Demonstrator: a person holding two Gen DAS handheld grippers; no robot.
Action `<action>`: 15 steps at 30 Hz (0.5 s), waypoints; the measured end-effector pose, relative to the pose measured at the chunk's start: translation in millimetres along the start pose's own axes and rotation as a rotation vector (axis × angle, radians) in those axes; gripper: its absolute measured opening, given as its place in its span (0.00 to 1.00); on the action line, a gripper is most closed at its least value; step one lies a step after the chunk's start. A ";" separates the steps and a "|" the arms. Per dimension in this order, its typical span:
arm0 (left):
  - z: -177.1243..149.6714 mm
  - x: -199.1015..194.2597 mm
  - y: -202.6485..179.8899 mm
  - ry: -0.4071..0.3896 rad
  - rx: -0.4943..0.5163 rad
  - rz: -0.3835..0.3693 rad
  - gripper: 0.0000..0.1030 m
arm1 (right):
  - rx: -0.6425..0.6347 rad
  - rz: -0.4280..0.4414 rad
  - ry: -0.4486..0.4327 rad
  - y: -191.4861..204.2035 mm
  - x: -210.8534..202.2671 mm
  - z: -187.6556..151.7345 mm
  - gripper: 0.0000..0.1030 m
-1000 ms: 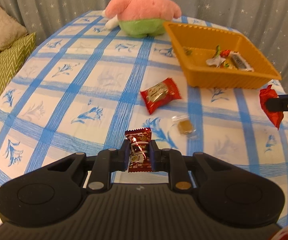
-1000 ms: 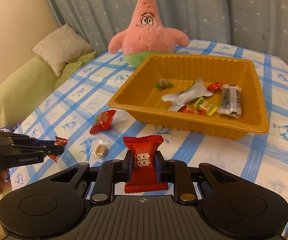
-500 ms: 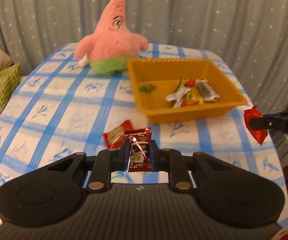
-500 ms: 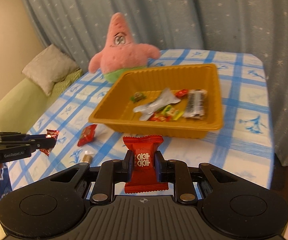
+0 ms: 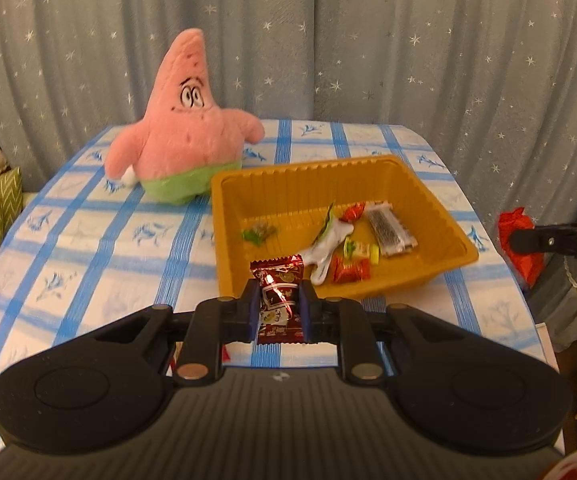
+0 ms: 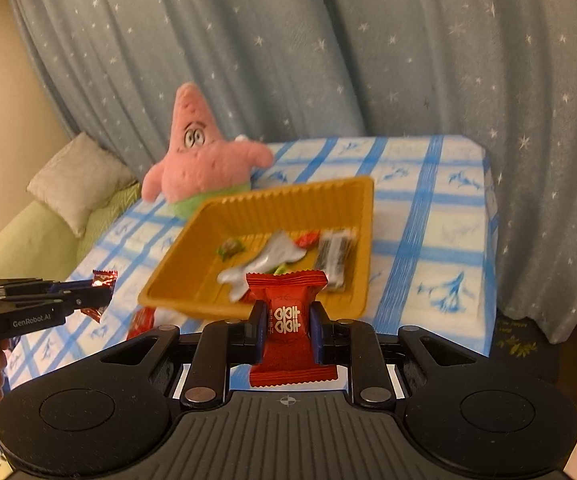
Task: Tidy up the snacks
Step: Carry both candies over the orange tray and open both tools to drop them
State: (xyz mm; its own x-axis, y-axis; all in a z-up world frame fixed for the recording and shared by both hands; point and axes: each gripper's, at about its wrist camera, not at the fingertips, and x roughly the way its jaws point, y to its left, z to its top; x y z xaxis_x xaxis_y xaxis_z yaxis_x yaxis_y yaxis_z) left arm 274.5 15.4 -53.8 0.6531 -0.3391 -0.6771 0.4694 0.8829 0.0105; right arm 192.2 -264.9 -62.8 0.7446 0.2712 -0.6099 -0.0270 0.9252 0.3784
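Desk [image 5: 88, 248] draped in white cloth with blue plaid stripes and blue floral prints. Orange tray [image 5: 432, 196] resting on right half, holding several wrapped snacks. Pink star plush toy [image 5: 184, 152] with green shorts standing upright at far side, just left of tray, touching or nearly touching its far-left corner. Red wrapped snack [image 6: 141, 320] lying on cloth near tray's near-left corner, partly hidden.

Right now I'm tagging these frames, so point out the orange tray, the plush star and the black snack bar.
orange tray [image 5: 454, 222], left wrist view, right wall.
plush star [image 5: 186, 142], left wrist view, belly.
black snack bar [image 5: 390, 229], left wrist view, wrapper middle.
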 end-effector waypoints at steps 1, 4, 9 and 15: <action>4.1 1.8 -1.5 -0.006 0.004 0.002 0.18 | -0.002 -0.001 -0.006 -2.1 0.7 4.7 0.22; 16.5 8.0 -4.9 -0.018 0.016 0.008 0.18 | -0.003 0.000 -0.026 -7.6 3.6 18.2 0.22; 31.4 24.3 -7.3 -0.019 0.022 0.008 0.18 | 0.015 0.014 -0.046 -17.5 14.0 38.8 0.22; 41.0 54.1 -2.3 0.017 0.015 0.002 0.18 | 0.061 0.036 -0.035 -30.0 33.3 51.5 0.22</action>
State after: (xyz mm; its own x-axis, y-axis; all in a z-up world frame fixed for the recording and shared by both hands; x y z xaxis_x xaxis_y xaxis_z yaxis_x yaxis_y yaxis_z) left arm 333.2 -18.3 -60.3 0.6443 -0.3316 -0.6892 0.4767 0.8788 0.0229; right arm 252.1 -297.3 -58.6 0.7670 0.2931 -0.5708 -0.0139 0.8969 0.4419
